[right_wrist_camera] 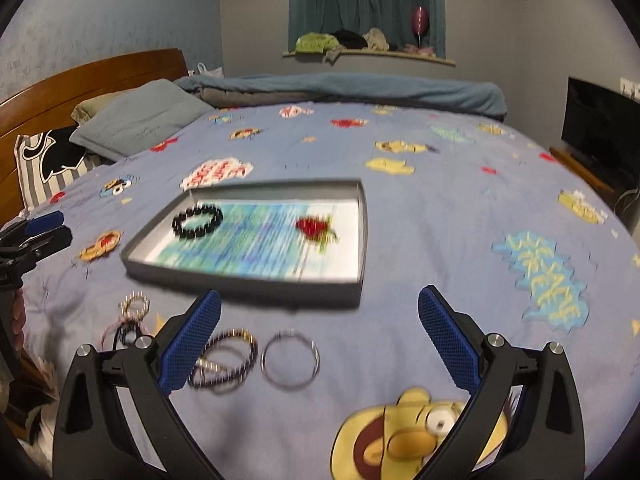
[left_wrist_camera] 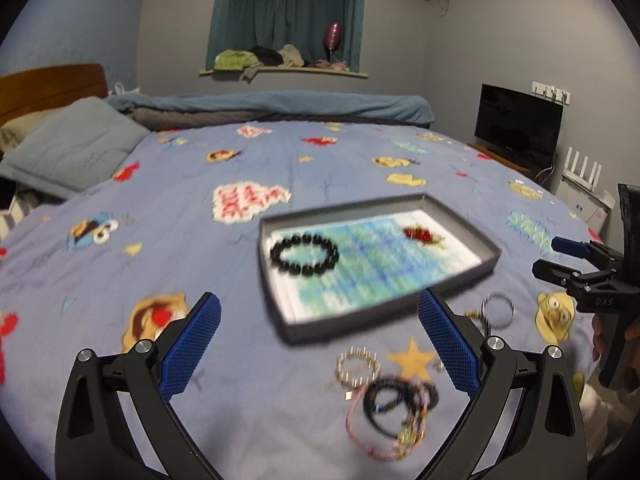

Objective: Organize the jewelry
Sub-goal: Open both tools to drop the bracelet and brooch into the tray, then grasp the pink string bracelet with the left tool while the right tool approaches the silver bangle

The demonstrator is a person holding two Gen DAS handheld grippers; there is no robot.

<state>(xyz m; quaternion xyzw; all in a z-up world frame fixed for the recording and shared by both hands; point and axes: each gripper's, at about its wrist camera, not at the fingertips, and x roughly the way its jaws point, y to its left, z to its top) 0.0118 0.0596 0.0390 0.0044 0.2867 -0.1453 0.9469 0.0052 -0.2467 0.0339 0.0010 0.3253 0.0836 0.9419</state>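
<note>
while both tools gape, silver ring (right_wrist_camera: 290, 360) lies between right tool (right_wrist_camera: 319, 340) fingers.

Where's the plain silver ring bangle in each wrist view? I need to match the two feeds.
Left wrist: silver bangle at right of centre, just beyond the left gripper's right fingertip, near the tray's front corner.
Right wrist: bangle at lower centre, between the right gripper's fingers.
Shared landmark: black bead bracelet in the tray.

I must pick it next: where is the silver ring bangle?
Right wrist view: the silver bangle lies on the bedspread, before the tray, right of the dark beaded bracelets.
</note>
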